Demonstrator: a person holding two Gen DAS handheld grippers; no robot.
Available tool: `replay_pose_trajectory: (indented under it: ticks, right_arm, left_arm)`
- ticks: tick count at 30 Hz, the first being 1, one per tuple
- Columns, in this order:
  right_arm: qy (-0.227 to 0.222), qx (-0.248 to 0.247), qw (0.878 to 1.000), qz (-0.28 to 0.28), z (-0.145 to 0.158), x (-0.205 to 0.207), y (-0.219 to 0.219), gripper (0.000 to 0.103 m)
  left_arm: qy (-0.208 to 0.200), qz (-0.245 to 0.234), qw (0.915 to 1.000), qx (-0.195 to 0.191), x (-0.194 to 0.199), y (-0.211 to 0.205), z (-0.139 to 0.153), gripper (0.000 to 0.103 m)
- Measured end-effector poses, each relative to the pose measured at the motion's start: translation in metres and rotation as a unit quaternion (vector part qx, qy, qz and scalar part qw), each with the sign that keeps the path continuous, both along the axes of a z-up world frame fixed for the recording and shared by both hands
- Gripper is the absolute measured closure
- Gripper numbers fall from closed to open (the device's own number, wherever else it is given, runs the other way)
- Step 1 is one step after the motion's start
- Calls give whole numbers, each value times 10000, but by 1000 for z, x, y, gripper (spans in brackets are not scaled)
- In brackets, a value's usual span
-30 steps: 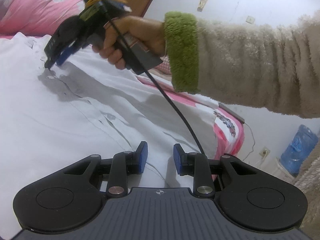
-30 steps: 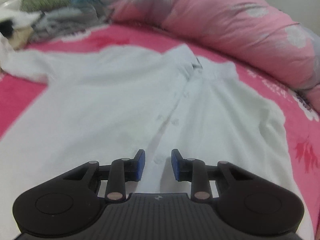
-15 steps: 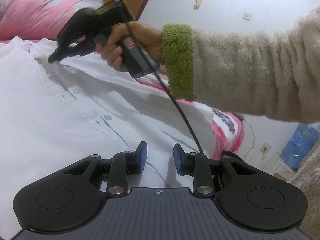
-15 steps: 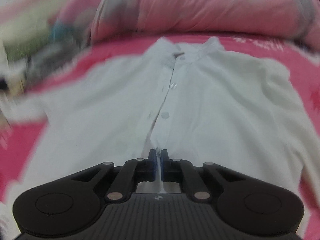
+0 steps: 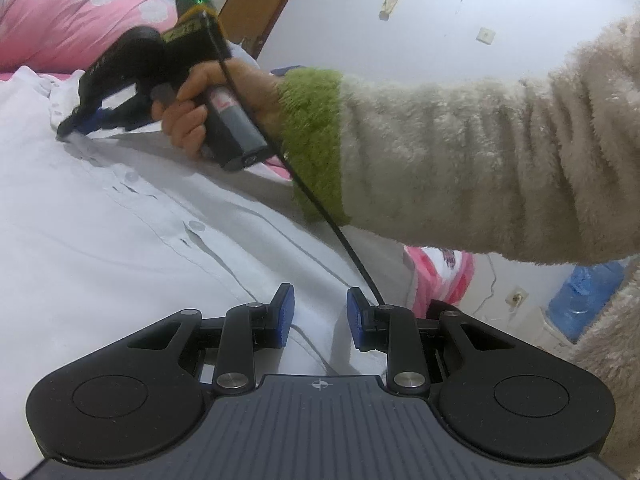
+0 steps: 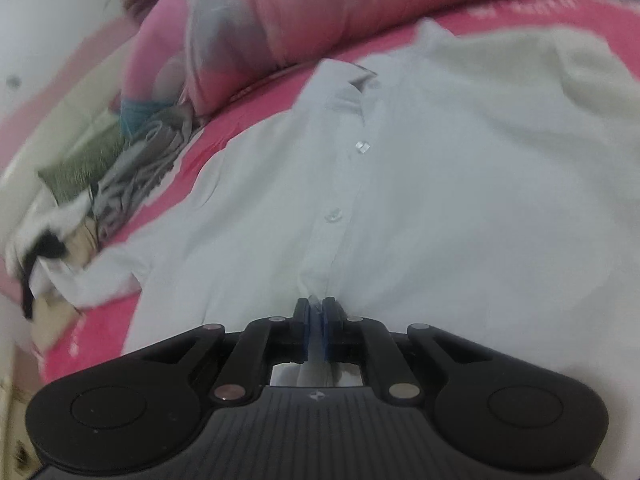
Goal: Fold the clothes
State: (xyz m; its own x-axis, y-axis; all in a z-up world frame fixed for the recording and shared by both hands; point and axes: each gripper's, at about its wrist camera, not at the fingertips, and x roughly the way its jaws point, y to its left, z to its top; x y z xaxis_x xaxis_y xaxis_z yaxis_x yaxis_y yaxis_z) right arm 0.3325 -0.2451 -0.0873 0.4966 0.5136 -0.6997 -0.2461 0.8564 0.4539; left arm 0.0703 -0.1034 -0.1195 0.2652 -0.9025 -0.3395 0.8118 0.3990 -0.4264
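Pink bed point(image 6: 248, 140) carries our white shirt point(image 6: 440, 200) spread flat, right gripper point(image 6: 316, 312) jaws opening with a thin placket fold between them that we judge could slip out, left gripper point(image 5: 320, 316) jaws narrow, empty above the hem.

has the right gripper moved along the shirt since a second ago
Yes. In the left wrist view the right gripper has dropped from above the white shirt onto its button strip near the collar. Its jaws are opening, with a fold of fabric between them.
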Motion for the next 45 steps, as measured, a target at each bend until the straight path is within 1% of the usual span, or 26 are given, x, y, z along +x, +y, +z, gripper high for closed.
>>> replay_pose_trajectory:
  ticks: [1,2,3,6,10,12,15,18,20,22,25,27,29,30,31,32,33,35,37,38,40,41,43,45]
  right_arm:
    - [-142,-195,9997,-59,8,-5,0,64]
    - [-298,-396,9987,-125,17,-11,-1,58]
    - [-537,-604,9965,-199,28,-19,-4,56]
    - [-1050,-1023,9891,-146,59,-55,-17,56]
    - [-1551,-1217,9804,-5,92,-128,-33,56]
    - [-1652,-1286,9777,156,98,-162,-32,58]
    - [-1626,-1445,9744,574,94,-212,-24,62]
    - [-1510,-1621,9703,969,77,-245,-10,64]
    - [-1369,-1751,9690,1077,62,-258,-4,64]
    - [-1209,-1837,9695,1079,47,-263,-1,64]
    - [-1022,-1835,9722,1033,31,-265,-4,64]
    - [-974,-1719,9754,976,24,-267,-8,64]
    - [-995,-1642,9774,890,23,-269,-13,75]
    - [-982,-1585,9790,821,23,-268,-17,87]
    - [-953,-1475,9819,714,23,-267,-22,94]
    - [-900,-1297,9858,574,22,-266,-30,95]
    - [-805,-1007,9907,432,22,-265,-39,97]
    - [-586,-307,9978,66,19,-262,-61,100]
    - [-307,484,9979,-300,11,-259,-84,100]
    - [-170,957,9942,-451,6,-258,-96,100]
    - [60,1864,9800,-694,-5,-256,-117,100]
    - [80,2196,9729,-715,-8,-256,-124,100]
    - [87,2775,9582,-698,-11,-256,-136,100]
    - [50,3102,9488,-597,-11,-255,-139,100]
  left_arm:
    - [14,-34,10000,-18,0,0,-1,75]
    - [17,-65,10000,-34,0,1,-1,75]
    - [10,-98,9999,-42,-1,1,-1,75]
    - [-42,-247,9997,-32,-4,1,-1,75]
    - [93,-577,9983,-68,-8,2,-5,74]
    - [173,-694,9974,-55,-13,4,-7,74]
    - [273,-748,9968,63,-19,11,-9,74]
    - [302,-606,9975,186,-27,20,-3,74]
    - [354,-457,9980,238,-35,27,2,74]
    - [377,-219,9985,326,-40,35,4,74]
    - [441,236,9977,466,-45,48,7,74]
    - [500,513,9962,490,-44,49,9,74]
    - [558,780,9941,502,-41,52,12,74]
    - [591,875,9932,491,-39,56,12,74]
    - [621,979,9921,478,-37,57,14,74]
    - [641,1046,9913,470,-36,59,15,74]
    - [659,1110,9906,463,-36,61,16,74]
    - [669,1219,9891,482,-37,65,17,74]
    - [723,1296,9875,528,-38,66,16,74]
    - [752,1334,9867,551,-39,67,15,74]
    - [778,1402,9853,583,-40,69,15,74]
    - [774,1434,9848,602,-40,69,16,74]
    - [763,1497,9837,640,-40,70,18,74]
    - [778,1545,9828,648,-40,71,18,74]
